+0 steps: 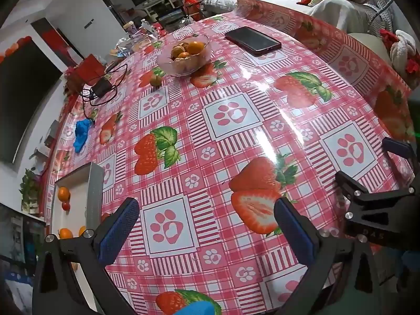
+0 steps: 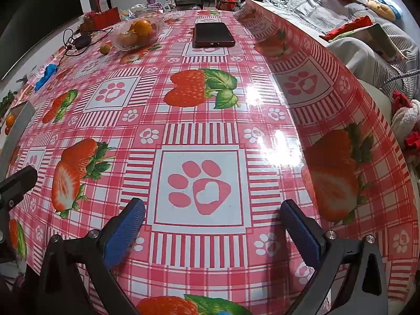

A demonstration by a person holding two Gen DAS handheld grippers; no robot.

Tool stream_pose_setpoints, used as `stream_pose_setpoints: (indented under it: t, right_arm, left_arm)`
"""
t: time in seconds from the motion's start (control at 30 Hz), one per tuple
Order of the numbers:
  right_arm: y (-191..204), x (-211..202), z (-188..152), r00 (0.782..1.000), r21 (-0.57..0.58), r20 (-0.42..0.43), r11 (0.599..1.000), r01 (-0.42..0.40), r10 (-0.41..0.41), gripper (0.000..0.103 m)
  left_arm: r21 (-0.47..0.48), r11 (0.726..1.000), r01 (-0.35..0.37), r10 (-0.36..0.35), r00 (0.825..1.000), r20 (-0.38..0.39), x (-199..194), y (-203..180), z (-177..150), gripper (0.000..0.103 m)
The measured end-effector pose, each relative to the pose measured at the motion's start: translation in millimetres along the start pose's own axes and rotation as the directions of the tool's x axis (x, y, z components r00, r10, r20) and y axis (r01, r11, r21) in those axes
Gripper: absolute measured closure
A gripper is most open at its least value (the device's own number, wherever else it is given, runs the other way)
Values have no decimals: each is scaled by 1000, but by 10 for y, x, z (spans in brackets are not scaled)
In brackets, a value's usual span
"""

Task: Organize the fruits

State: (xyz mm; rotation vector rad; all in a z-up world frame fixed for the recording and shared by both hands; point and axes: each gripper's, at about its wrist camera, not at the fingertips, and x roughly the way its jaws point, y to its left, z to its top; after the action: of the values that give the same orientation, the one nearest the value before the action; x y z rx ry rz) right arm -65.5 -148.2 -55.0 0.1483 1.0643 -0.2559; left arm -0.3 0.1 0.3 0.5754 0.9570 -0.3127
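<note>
Presently, at the far left edge of the table [image 1: 262,136] sits a white tray [image 1: 90,183] holding an orange [image 1: 63,193], a small red fruit [image 1: 66,205] and more oranges nearer the camera. Beyond it lie a blue cloth [image 1: 81,134], then a black charger with tangled cable [image 1: 101,88]. A lone small fruit [image 1: 155,80] rests just beside the clear glass bowl [image 1: 183,53], which holds oranges and brownish fruits. Right of the bowl lies a dark phone [image 1: 252,40]. The left gripper [image 1: 207,218] hovers with jaws spread wide, empty. The right gripper [image 2: 212,219] likewise stands open, holding nothing.
</note>
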Motion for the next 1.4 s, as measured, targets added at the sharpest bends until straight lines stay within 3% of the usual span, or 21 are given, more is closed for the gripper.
stream_pose_setpoints:
  t: [1.4]
  right_arm:
    - [1,-6,-6,1000,0,4,1000,0,0,0]
  left_arm:
    - [-2,1000,-2,2,1000,-6,13,35,-16,0]
